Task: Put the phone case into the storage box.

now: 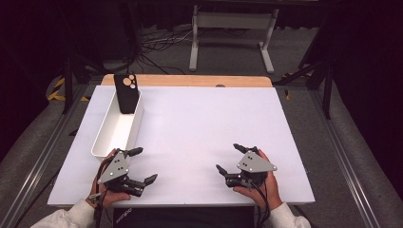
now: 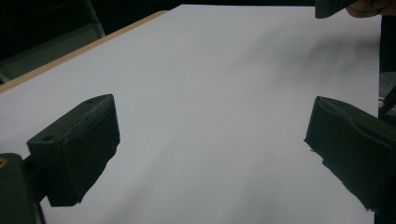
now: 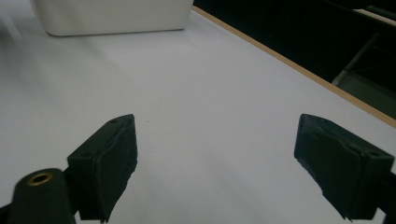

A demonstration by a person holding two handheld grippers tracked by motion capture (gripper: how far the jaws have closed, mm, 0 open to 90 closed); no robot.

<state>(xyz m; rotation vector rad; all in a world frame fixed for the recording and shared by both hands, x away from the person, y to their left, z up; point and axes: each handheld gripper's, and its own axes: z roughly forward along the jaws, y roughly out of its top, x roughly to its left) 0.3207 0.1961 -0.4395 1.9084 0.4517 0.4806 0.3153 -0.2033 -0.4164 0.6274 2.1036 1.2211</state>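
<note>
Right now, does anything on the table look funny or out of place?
One thing: the black phone case is not lying flat. It stands tilted at the far end of the white bin, sticking up above the rim. Both tongs are open and hold nothing.

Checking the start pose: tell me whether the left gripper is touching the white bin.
Cannot tell. In the high view the left gripper sits right at the white bin's near end, its upper jaw overlapping the corner, with no plain gap or contact.

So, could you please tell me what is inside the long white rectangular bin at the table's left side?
A black phone case stands in the far end of the long white rectangular bin, leaning on its end wall, camera cutouts up. The bin's floor nearer the person looks bare; the case's lower edge is hidden.
</note>
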